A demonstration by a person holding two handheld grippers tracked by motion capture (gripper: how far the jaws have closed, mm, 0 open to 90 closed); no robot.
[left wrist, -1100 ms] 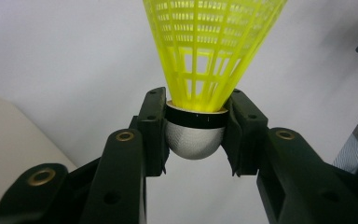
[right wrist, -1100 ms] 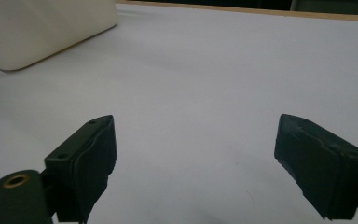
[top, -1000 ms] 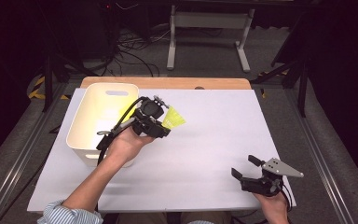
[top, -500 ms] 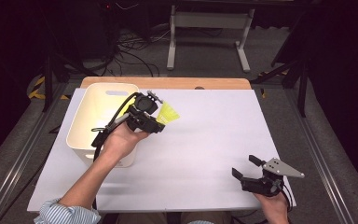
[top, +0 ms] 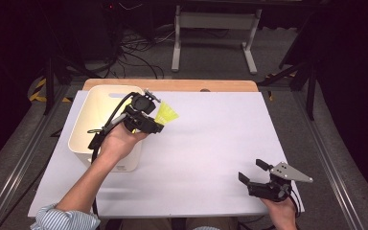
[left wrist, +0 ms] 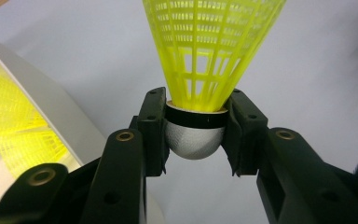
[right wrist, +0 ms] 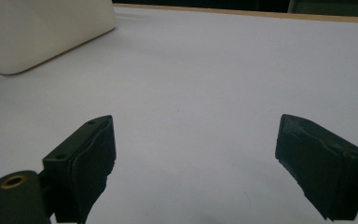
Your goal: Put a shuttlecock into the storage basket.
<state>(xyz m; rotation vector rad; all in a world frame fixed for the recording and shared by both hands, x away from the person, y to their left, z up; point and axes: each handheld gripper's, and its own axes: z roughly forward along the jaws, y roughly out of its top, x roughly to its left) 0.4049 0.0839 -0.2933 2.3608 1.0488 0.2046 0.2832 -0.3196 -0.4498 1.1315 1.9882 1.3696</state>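
Left gripper [top: 157,125] clamped on the cork base of a yellow shuttlecock [left wrist: 200,70], fingers [left wrist: 151,123] shut tight on either side of the rounded cap, skirt pointing straight away from the fingers along the gripper's own line. In the high view, left of centre: shuttlecock [top: 166,115] carried above the worktop [top: 211,139] just off the right rim of the white bin [top: 84,139], skirt toward upper right, bin lying to the left and holding more yellow shuttlecocks; likely drop needs a short shift left over the rim. Right gripper [top: 254,173] at lower right, well apart, fingers spread wide and holding nothing.
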